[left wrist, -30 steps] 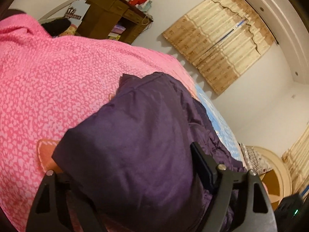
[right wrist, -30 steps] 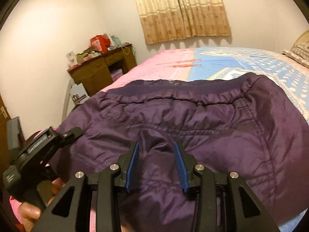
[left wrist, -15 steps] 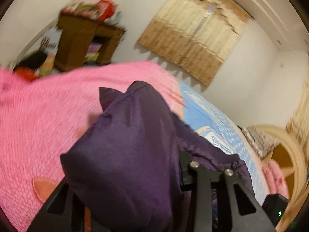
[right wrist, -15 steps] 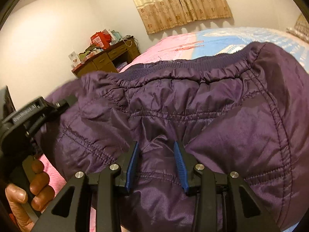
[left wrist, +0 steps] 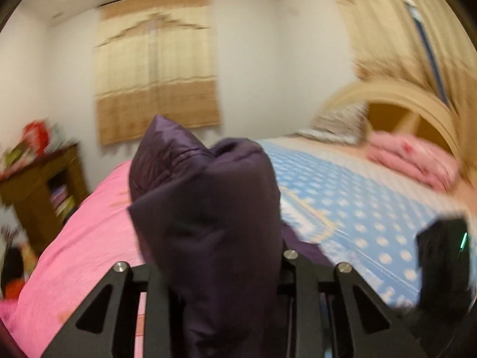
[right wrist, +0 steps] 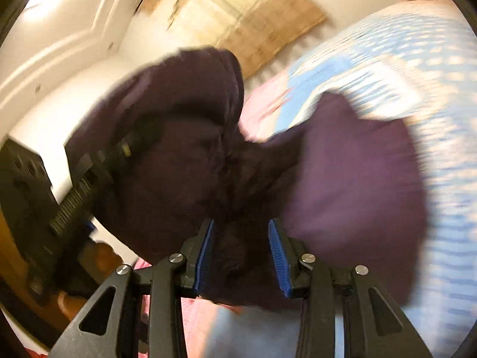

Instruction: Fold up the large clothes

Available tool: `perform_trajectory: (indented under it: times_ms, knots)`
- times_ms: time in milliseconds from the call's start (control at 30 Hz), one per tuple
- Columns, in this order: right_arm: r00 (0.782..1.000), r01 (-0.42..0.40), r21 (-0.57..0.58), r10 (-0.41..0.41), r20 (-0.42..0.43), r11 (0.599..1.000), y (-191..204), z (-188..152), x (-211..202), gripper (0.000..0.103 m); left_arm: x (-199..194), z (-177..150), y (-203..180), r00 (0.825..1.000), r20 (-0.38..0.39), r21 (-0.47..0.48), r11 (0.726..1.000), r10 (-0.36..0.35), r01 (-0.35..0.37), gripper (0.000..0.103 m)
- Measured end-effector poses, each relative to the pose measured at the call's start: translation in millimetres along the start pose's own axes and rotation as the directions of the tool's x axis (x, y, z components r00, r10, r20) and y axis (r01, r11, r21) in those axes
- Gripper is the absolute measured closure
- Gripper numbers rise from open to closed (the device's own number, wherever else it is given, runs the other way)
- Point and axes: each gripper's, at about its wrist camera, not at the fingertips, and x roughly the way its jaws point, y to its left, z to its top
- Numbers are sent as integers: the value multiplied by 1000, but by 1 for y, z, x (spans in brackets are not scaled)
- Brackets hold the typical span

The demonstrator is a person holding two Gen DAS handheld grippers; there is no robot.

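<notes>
puffy purple jacket [left wrist: 208, 208], bunched, satiny

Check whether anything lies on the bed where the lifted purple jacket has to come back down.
Nothing visible does. The purple jacket is bunched in both grippers above the bedspread, bare nearby. The pink folded blanket and pillow sit far off by the headboard. Motion blur hides detail.

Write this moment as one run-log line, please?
phase: mid-fold | left gripper: shut on purple jacket | right gripper: shut on jacket | jacket: lifted above bed
</notes>
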Motion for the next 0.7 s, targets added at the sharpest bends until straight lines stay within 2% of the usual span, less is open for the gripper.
perform_trajectory:
  times_ms: [100,167,233,300,400,433,467,533,700]
  knots:
    - [990,90,50,-95,101,995,-35,3,-51,64,22,-17,-51,994,-69,105,990,-90,97,75]
    - [978,143,96,-156,139,985,-59,4,-77,64,41,-36,-80,989,-122,198,975,-81,105,75]
    - [970,170,152,-193,150,974,-80,2,-94,64,53,-53,-100,991,-129,267,961,-41,75,75]
    - [966,186,175,-212,146,967,-93,-1,-106,64,55,-58,-108,992,-121,281,958,-17,50,75]
    - [963,197,160,-221,154,967,-89,-2,-108,64,51,-53,-98,991,-133,240,969,-22,53,71]
    - [963,192,163,-218,159,968,-88,-3,-111,64,45,-52,-94,991,-129,228,971,-38,67,60]
    - [963,183,168,-211,166,969,-86,-3,-112,64,39,-50,-93,989,-130,221,971,-65,92,45]
    - [963,169,166,-198,181,972,-84,-5,-116,64,28,-47,-96,982,-149,213,965,-120,150,24]
    - [951,198,125,-221,218,972,-67,3,-124,46,-20,-53,-76,974,-139,130,971,-181,199,22]
